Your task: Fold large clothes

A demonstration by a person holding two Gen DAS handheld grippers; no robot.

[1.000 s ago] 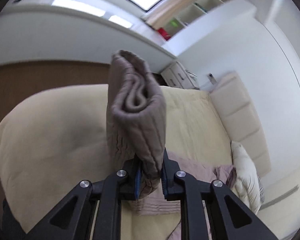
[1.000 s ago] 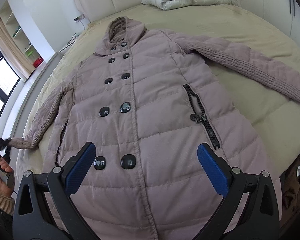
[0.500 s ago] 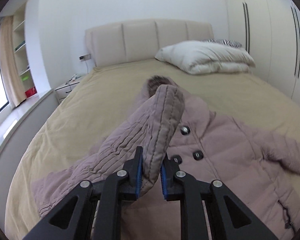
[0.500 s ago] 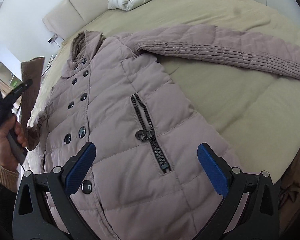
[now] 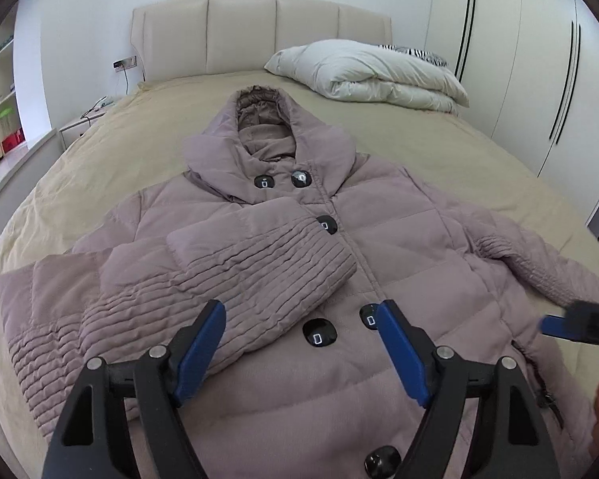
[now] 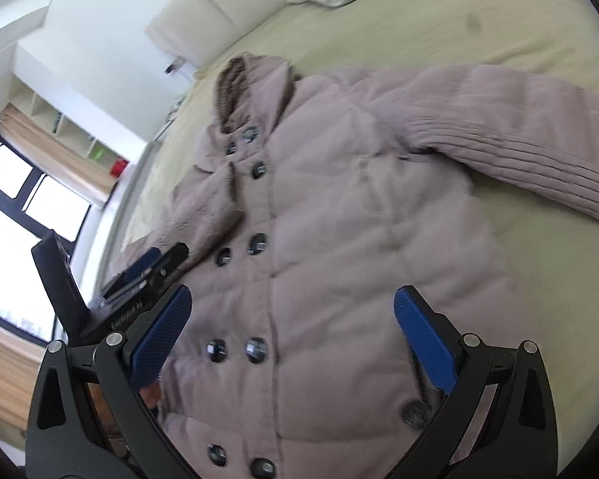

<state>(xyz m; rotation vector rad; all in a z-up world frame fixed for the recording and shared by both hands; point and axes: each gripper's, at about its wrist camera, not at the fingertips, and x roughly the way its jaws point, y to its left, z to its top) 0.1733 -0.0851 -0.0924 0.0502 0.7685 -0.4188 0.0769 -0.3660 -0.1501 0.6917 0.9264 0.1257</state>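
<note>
A mauve quilted hooded coat lies face up on the bed, buttons closed. Its left sleeve is folded across the chest, cuff near the button row. My left gripper hovers just above that sleeve's lower edge; its jaws are opening and the pads press on nothing. The other sleeve stretches out flat to the right on the sheet. In the right wrist view my right gripper stands open over the coat's front, holding nothing. One of its fingers shows at the left wrist view's right edge.
The beige bed sheet surrounds the coat. A folded white duvet lies by the headboard. White wardrobe doors stand on the right, a nightstand and window on the left.
My left gripper carried the sleeve over onto the coat's chest, let it go, and its jaws opened. The right gripper swung closer over the coat, toward the outstretched sleeve.
</note>
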